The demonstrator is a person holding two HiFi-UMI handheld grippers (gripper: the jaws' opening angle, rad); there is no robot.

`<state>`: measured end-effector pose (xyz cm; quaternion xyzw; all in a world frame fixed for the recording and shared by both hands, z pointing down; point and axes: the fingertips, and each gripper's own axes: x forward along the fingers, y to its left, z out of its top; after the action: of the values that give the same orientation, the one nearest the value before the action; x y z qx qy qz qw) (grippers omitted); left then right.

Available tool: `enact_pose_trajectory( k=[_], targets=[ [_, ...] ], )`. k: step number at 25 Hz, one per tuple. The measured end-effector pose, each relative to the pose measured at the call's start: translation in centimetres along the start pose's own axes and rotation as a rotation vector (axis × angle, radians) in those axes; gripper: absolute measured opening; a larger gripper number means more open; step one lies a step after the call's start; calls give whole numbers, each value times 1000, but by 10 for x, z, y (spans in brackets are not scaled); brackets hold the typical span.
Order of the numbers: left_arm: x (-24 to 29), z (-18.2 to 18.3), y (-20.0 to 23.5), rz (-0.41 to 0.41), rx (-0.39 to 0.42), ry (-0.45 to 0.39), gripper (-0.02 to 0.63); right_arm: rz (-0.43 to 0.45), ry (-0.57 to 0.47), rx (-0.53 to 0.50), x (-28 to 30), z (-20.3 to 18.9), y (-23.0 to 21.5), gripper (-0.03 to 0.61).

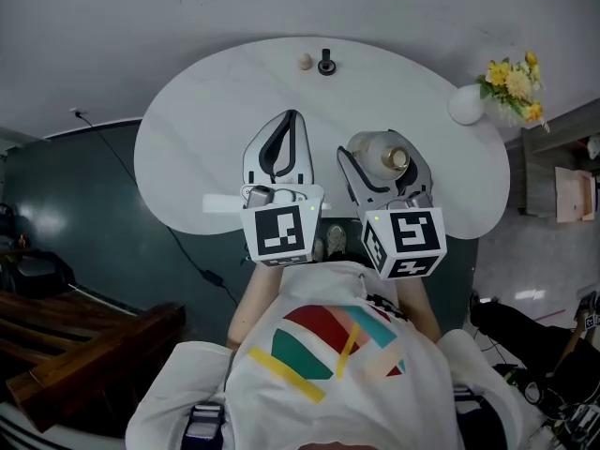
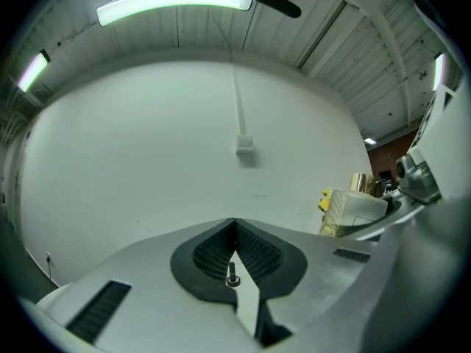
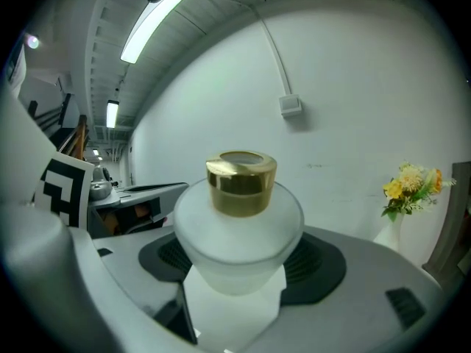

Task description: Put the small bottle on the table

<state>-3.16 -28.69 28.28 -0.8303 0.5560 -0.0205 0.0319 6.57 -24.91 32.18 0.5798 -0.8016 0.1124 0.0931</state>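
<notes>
Head view: the white oval counter [image 1: 187, 157] carries both tools over its near half; the left claw [image 1: 292, 120] points away from the person, its jaws drawn together; the right claw [image 1: 382, 148] sits just beside it, jaws spread around the bottle [image 1: 373, 150]; a white vase [image 1: 466, 104] of yellow flowers [image 1: 514, 81] stands at the counter's right edge.

Left gripper view: the left claw [image 2: 234, 226] is fully closed, its dark pads meeting at the tip with nothing between them; a white wall [image 2: 147, 145] fills the background; the bottle [image 2: 353, 206] shows at the right in the other tool.

Right gripper view: the right claw [image 3: 239, 267] clamps the bottle [image 3: 239, 234] between its ribbed pads; the bottle is squat and frosted white, wide at the shoulder, narrowing toward its base, topped by a shiny gold cap [image 3: 241, 184]; it stands upright; whether its base touches the counter cannot be told; the flowers [image 3: 412, 186] stand to the right.
</notes>
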Motion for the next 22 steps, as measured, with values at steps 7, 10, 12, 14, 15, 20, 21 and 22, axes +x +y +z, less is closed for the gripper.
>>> enact_pose_trajectory(
  k=[7, 10, 12, 14, 15, 20, 21, 22],
  targets=[
    [30, 1, 10, 5, 23, -31, 15, -30, 21, -23, 29, -5, -26, 342],
    [46, -6, 16, 15, 39, -17, 15, -39, 52, -31, 50, -12, -42, 342],
    [56, -11, 17, 15, 43, -4, 15, -37, 75, -20, 67, -16, -55, 342],
    [65, -17, 17, 13, 44, 8, 15, -43, 94, -12, 84, -19, -70, 342],
    [69, -20, 17, 15, 45, 14, 16, -49, 101, -14, 93, -20, -77, 342],
    [82, -35, 17, 17, 56, 56, 16, -54, 132, 0, 132, -31, -103, 342],
    [85, -37, 17, 16, 55, 62, 15, -53, 139, -3, 140, -34, -108, 342],
    [87, -37, 17, 16, 57, 67, 15, -53, 149, -13, 148, -37, -111, 342]
  ],
)
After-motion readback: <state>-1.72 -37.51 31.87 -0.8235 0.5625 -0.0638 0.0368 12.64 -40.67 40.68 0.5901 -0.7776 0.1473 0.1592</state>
